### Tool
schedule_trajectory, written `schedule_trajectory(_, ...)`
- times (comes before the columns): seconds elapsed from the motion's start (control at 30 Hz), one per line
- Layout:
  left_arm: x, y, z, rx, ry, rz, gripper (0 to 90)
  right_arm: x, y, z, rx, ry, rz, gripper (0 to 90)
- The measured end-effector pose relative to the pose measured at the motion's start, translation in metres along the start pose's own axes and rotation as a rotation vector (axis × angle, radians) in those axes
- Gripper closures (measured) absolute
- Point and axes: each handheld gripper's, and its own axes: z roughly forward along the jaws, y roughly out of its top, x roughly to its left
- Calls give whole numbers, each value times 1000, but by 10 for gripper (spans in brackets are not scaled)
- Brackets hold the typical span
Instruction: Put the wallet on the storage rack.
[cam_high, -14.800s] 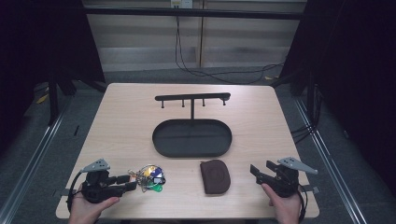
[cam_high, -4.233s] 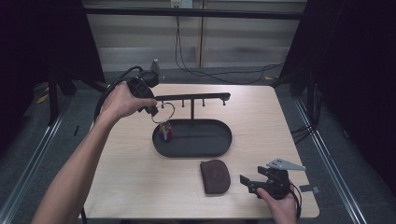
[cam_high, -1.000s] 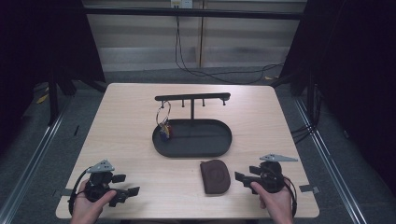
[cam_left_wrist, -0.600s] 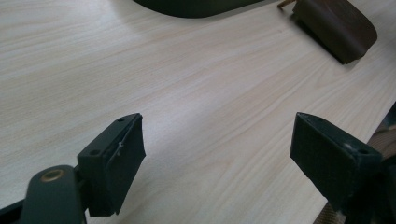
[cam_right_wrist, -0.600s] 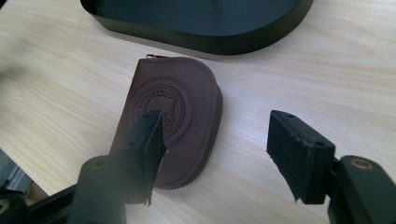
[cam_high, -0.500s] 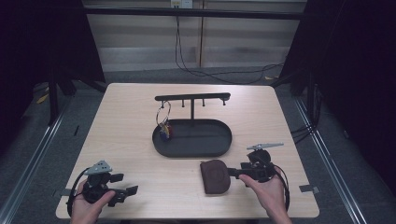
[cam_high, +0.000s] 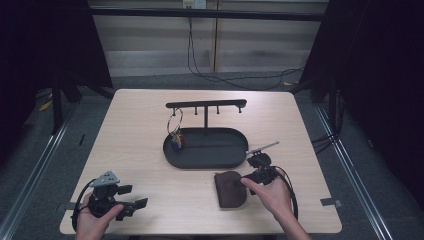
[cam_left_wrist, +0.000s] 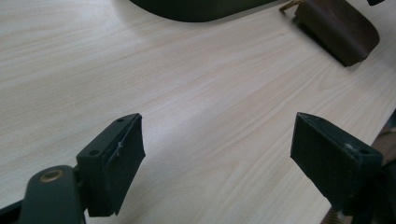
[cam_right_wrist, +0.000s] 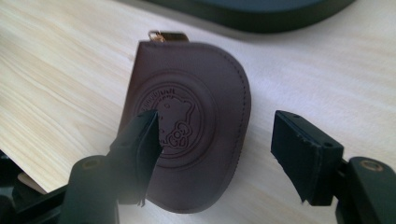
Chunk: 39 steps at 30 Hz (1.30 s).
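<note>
A: Dark brown leather is seen on the pouch (cam_right_wrist: 187, 140), which is laid flat on the pale wooden worktop (cam_high: 150, 130), just in front of the black oval tray (cam_high: 206, 148).

B: How is the right gripper (cam_right_wrist: 217, 156) placed?

A: It is held over the pouch's right edge. Its fingers (cam_right_wrist: 301, 154) are spread: one is seen over the embossed round emblem, the other over bare wood just beside the pouch. The jaws have just been widened a little, and nothing is pinched. Whether the leather is touched by the left-hand finger cannot be told.

B: And the left gripper (cam_high: 116, 197)?

A: It is held at the near left corner of the worktop, well apart from the pouch. Its fingers (cam_left_wrist: 114, 163) are spread wide, with only bare wood between them.

B: What else is seen?

A: A black rack (cam_high: 206, 105) is stood on the tray, and a bunch of keys (cam_high: 175, 135) is hung from its left end, down to the tray's left part.
</note>
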Motion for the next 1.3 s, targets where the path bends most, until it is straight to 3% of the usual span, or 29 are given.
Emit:
schedule_trajectory(0.3, 1, 0, 1, 9, 2, 1, 173, 4, 15, 18, 120, -25, 43, 362)
schedule_trajectory(0.47, 2, 0, 2, 20, 0, -1, 173, 5, 17, 20, 103, -23, 47, 440)
schedule_trajectory(0.8, 2, 0, 2, 16, -4, -3, 173, 1, 18, 26, 128, 6, 98, 418)
schedule_trajectory(0.97, 2, 0, 3, 18, -4, -7, 173, 1, 19, 28, 130, 22, 112, 462)
schedule_trajectory(1.13, 1, 0, 4, 21, -6, -8, 173, -4, 18, 29, 131, 59, 135, 473)
schedule_trajectory(1.3, 2, 0, 4, 25, -5, -10, 173, -14, 14, 30, 114, 128, 177, 490)
